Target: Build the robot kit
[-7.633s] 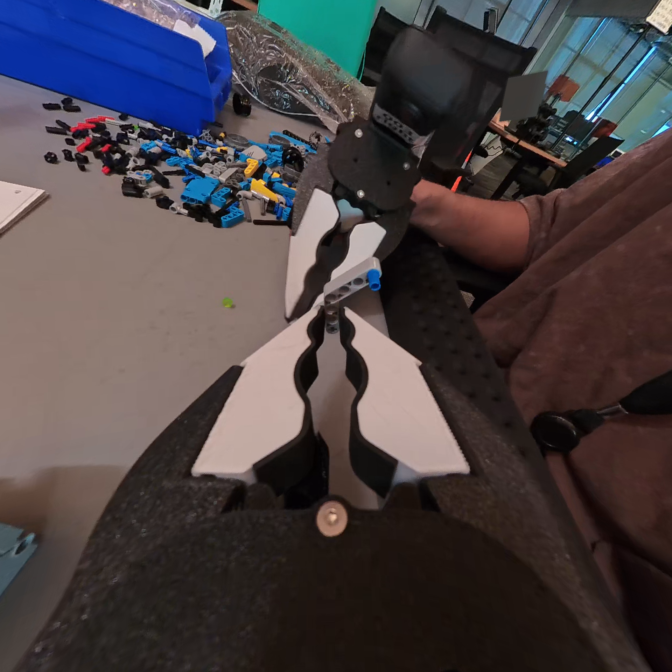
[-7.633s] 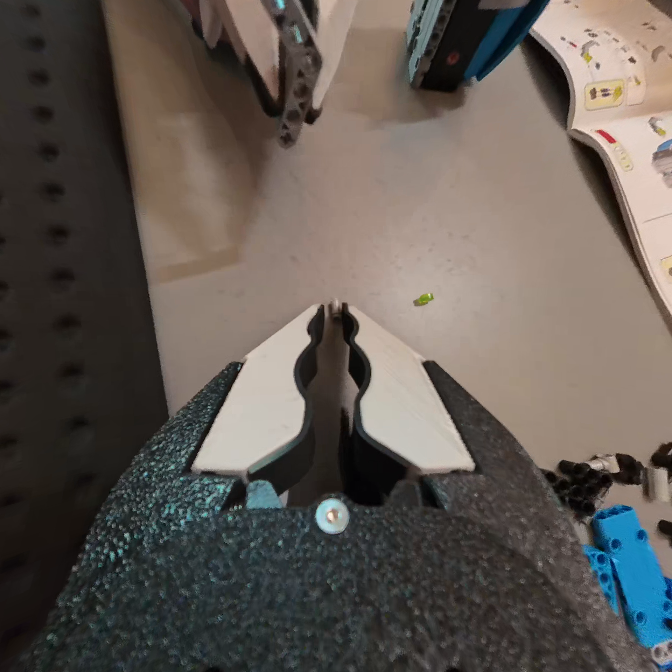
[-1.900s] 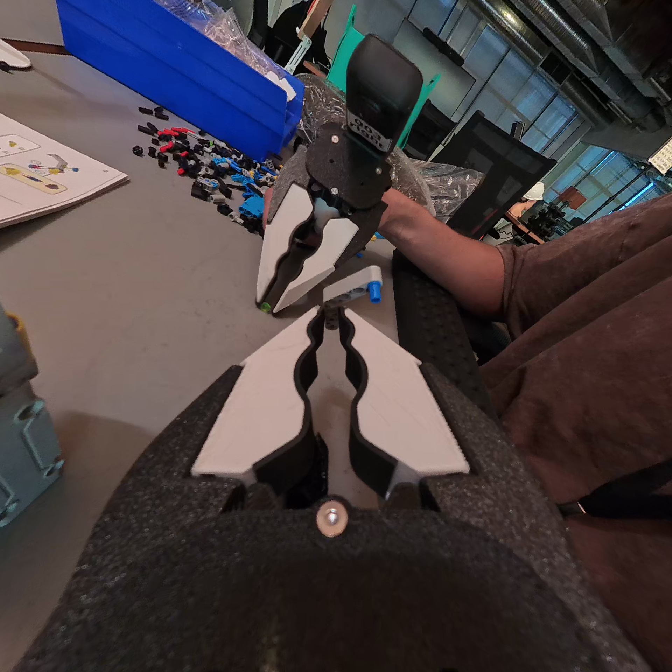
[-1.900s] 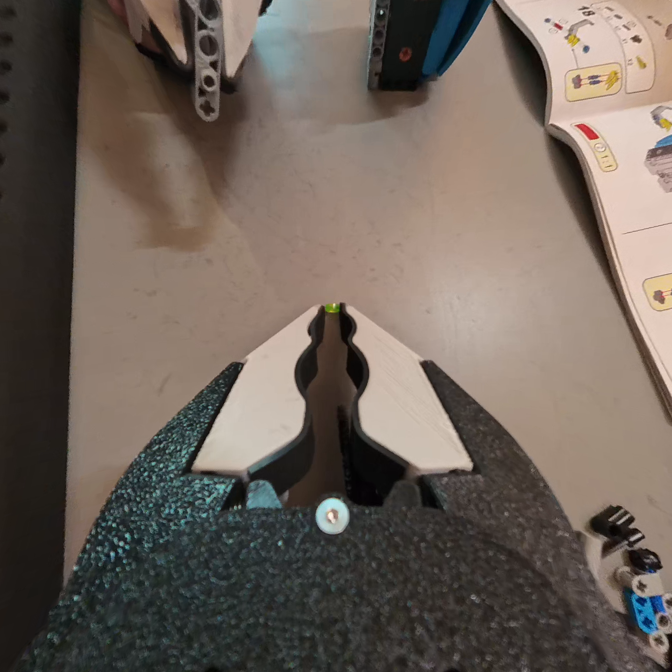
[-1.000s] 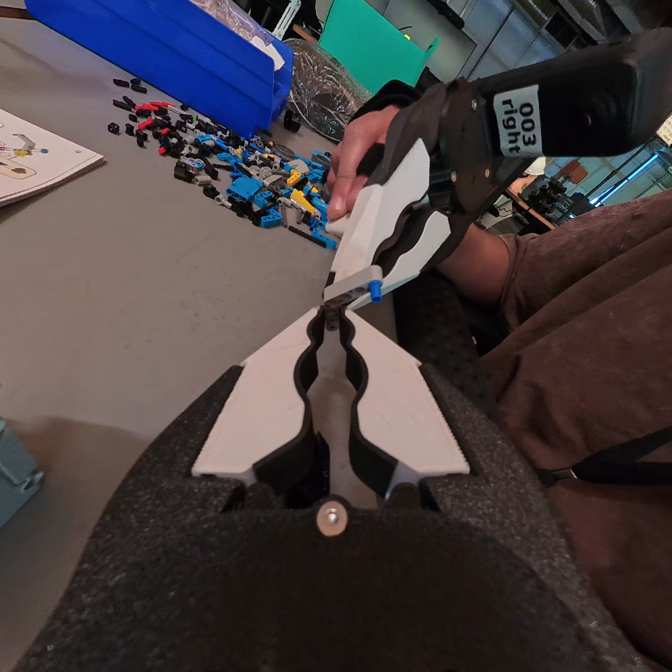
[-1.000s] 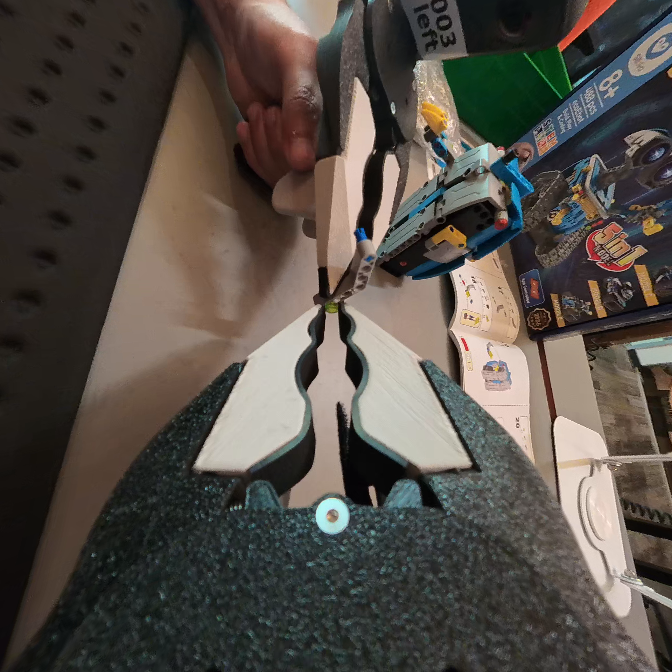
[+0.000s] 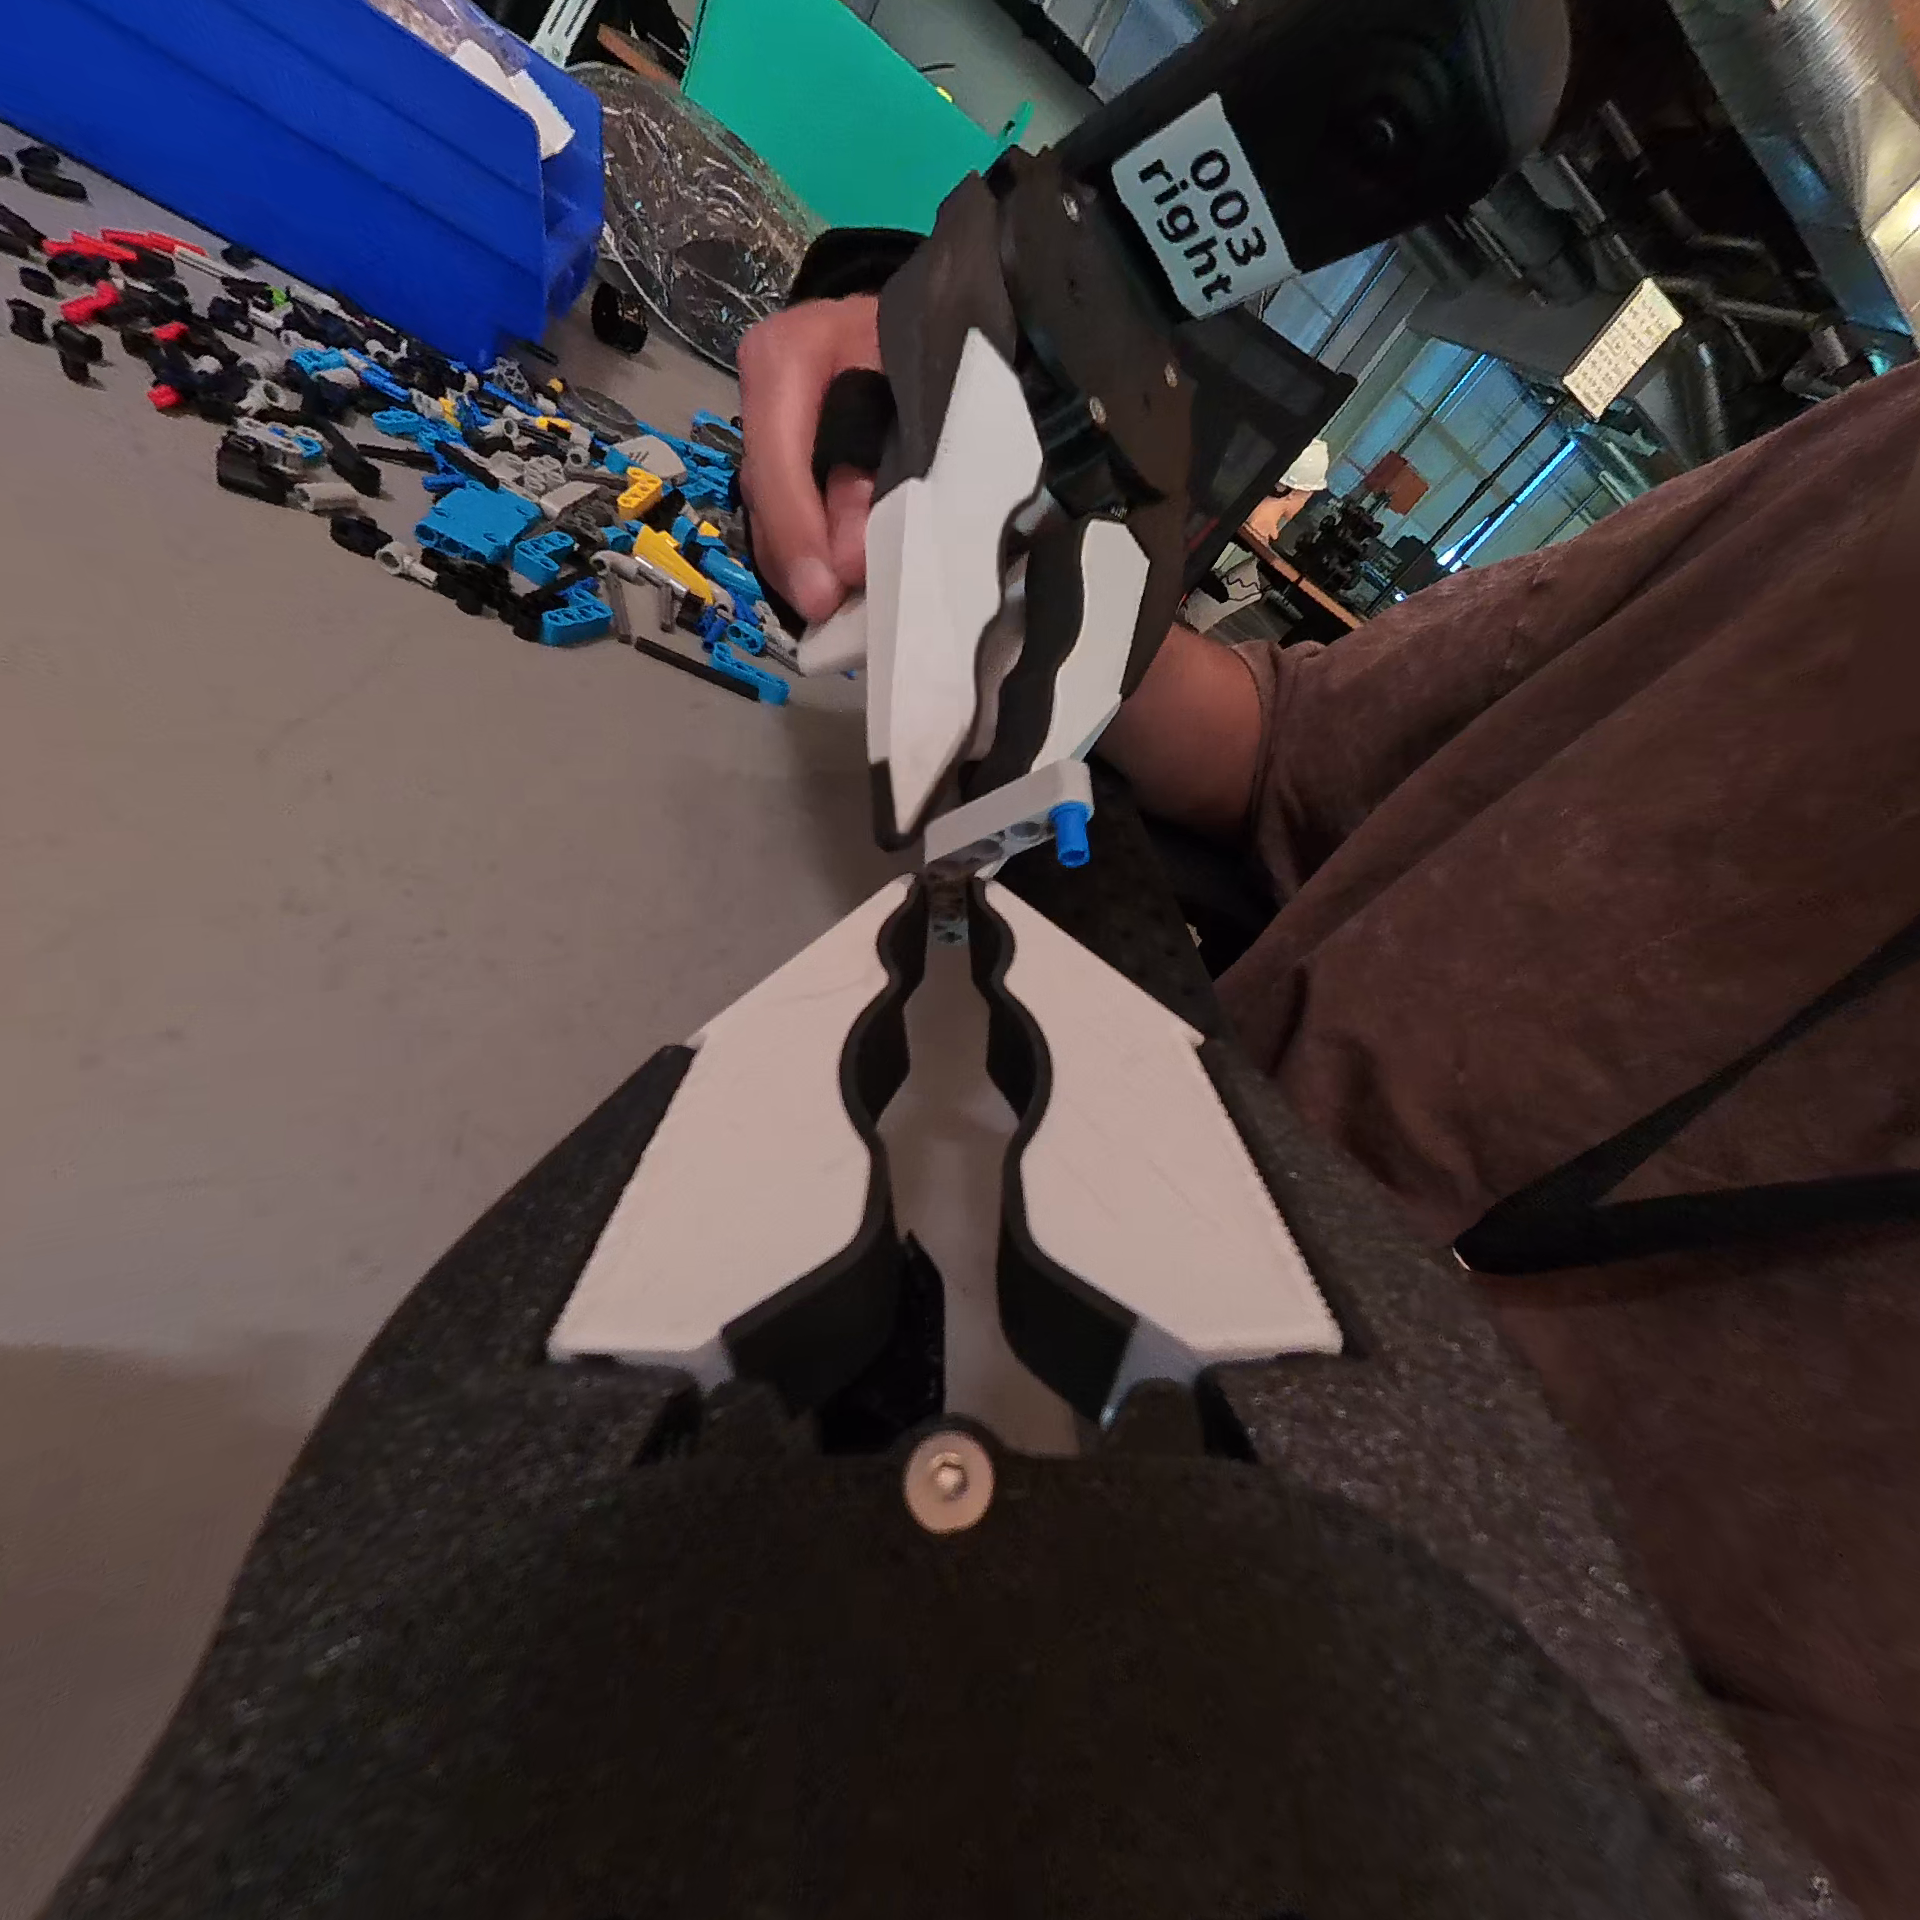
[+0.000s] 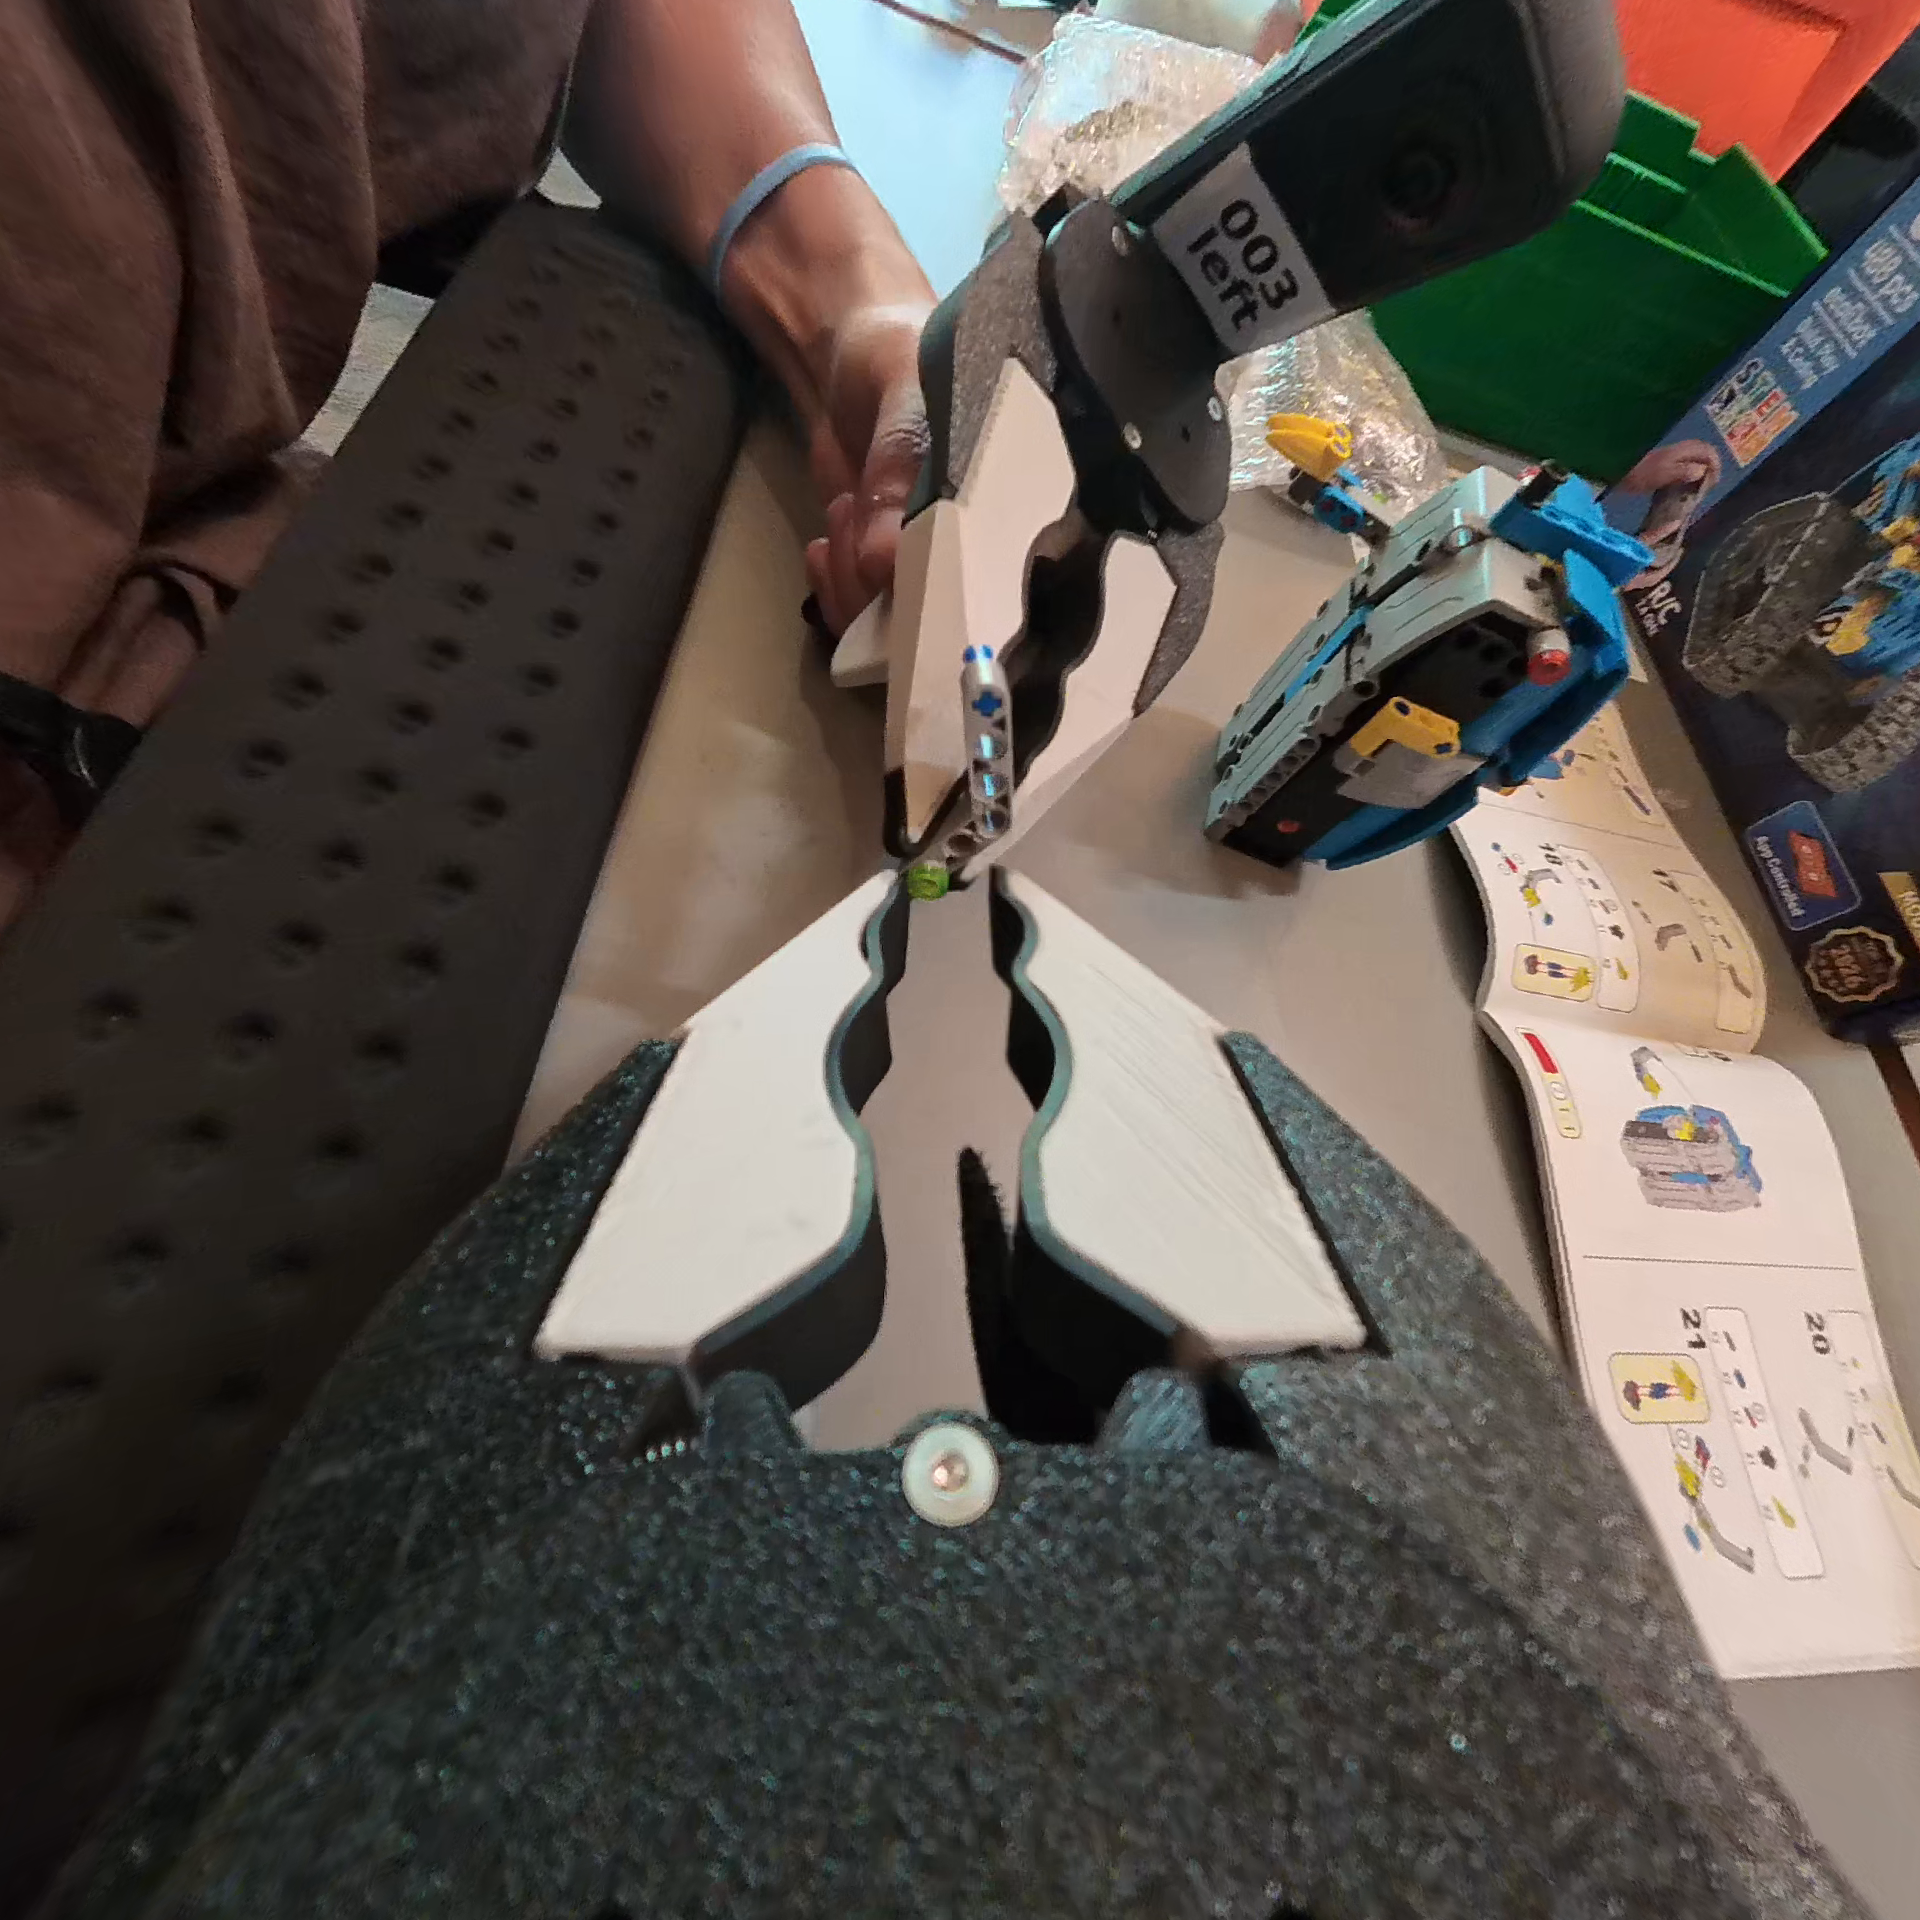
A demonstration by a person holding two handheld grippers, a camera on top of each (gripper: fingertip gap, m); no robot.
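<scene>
The grey beam (image 7: 1003, 824) with a blue pin (image 7: 1070, 831) is pinched at its end in the left gripper (image 7: 943, 904), fingers nearly closed on it. The right gripper (image 8: 940, 883) has just opened a little; a second ago it pinched the green stud (image 8: 927, 882), which now sits at the beam's end. Only the right view shows the stud, and the blue-grey model (image 8: 1423, 665) past the beam.

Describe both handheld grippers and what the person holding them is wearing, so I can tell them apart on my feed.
Both match: the left gripper and right gripper each have two white, pointed fingers with wavy black inner pads, a black speckled foam body and a black camera with a white label on top. The person wears a brown short-sleeved shirt, a black strap across it, and a light blue wristband on the left wrist.
</scene>
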